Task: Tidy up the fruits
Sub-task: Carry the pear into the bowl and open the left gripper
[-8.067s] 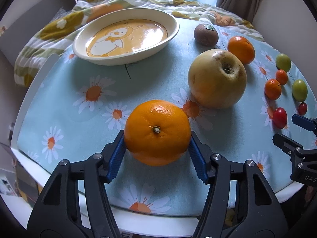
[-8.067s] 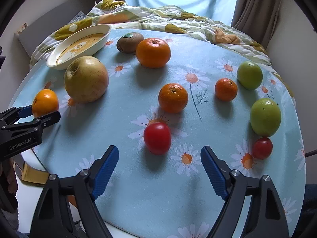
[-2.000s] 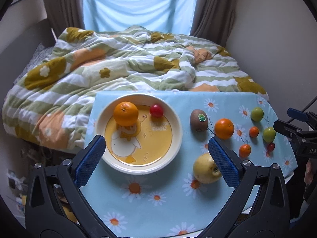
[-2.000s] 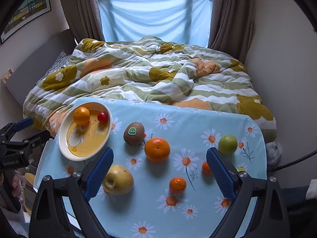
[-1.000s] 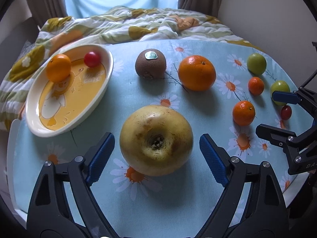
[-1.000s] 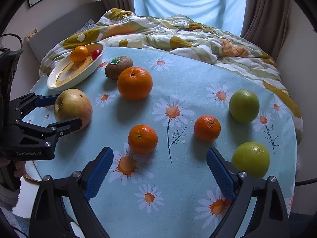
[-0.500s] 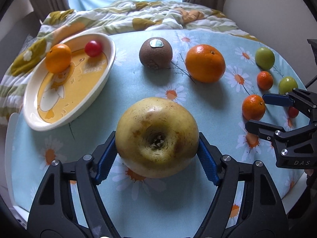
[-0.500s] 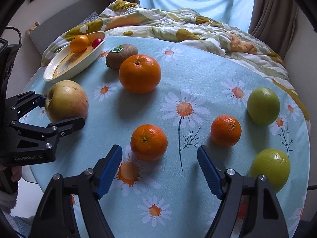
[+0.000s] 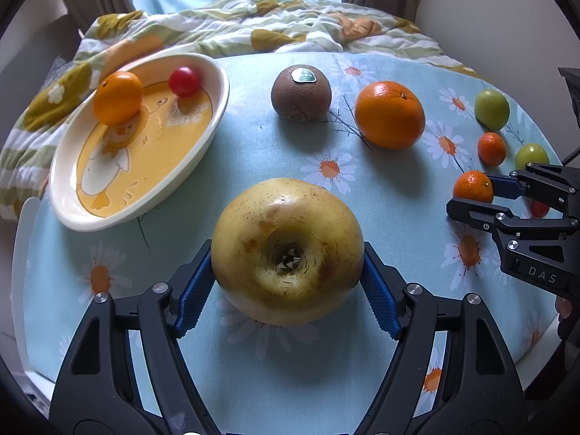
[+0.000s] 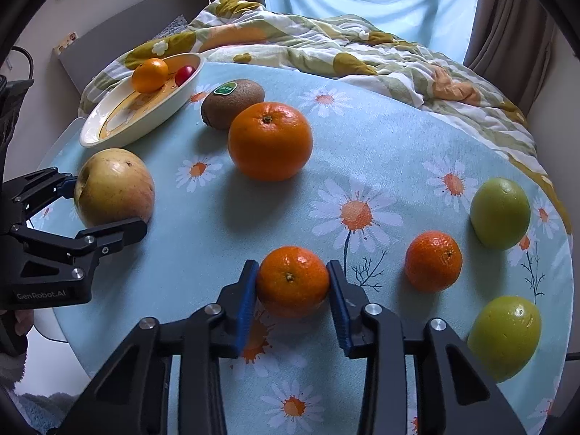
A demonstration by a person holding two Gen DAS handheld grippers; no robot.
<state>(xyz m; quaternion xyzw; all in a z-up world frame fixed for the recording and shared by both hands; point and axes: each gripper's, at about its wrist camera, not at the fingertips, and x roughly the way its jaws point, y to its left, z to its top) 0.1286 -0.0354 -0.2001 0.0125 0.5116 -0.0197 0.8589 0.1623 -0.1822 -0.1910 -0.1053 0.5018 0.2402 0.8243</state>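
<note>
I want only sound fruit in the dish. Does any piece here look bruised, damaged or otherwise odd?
The big yellow apple in the left gripper has brown blotches and specks around its calyx end. The small mandarin in the right gripper looks sound.

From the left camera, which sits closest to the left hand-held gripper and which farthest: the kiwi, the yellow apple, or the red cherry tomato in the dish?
1. Yellow apple, between the left hand-held gripper pads.
2. Kiwi, straight ahead, mid-table.
3. Cherry tomato, far left, in the dish.

Bedroom: rumpled duvet (image 9: 253,25), curtains (image 10: 507,18)
</note>
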